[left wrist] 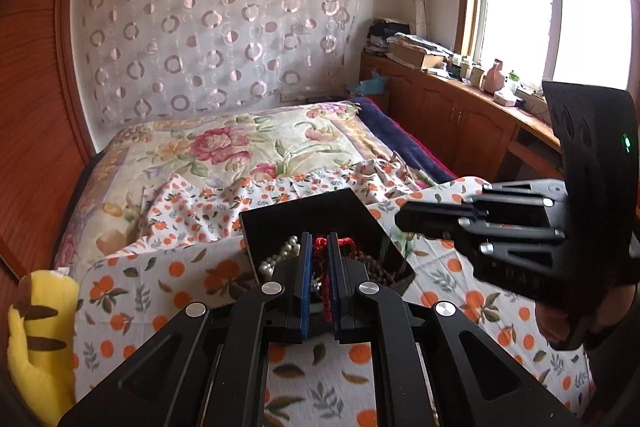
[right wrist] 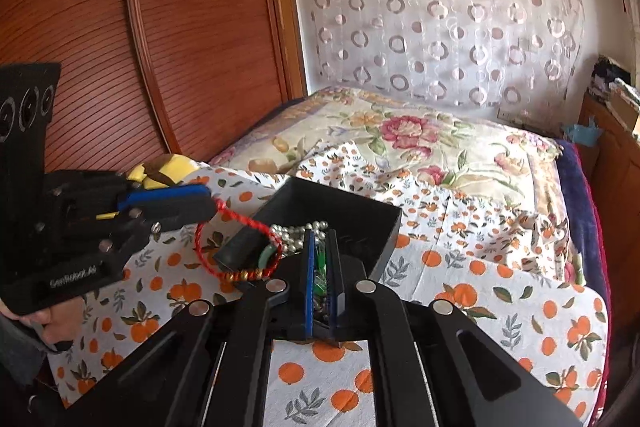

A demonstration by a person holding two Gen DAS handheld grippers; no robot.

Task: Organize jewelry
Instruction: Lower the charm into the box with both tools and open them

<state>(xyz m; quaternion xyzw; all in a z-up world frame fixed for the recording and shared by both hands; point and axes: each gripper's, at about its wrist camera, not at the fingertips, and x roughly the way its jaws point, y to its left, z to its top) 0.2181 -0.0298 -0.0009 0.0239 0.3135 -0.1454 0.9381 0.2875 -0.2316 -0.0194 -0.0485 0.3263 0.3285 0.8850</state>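
The left gripper (left wrist: 319, 247) pinches a red braided cord bracelet (right wrist: 236, 247) between its blue-padded fingers (left wrist: 305, 267); in the left wrist view most of the cord is hidden behind those fingers, while the right wrist view shows its loop hanging down to gold beads, draped over the near corner of the black jewelry tray (right wrist: 360, 219). The right gripper (right wrist: 320, 247) has its fingers drawn close together with something green between them, but too little shows to tell whether they grip it. The tray's contents are half hidden by both grippers: a pearl necklace (right wrist: 296, 235) and a green ring-shaped piece (right wrist: 267, 254) can be made out, and dark beads (left wrist: 376, 267) are hard to read. The tray sits on an orange-print cloth (right wrist: 460, 291) spread over a floral quilt (left wrist: 224, 147), well in from the cloth's edges. A yellow plush toy (left wrist: 40, 339) lies at the left, partly cut off, beside the wooden wardrobe (right wrist: 120, 27).
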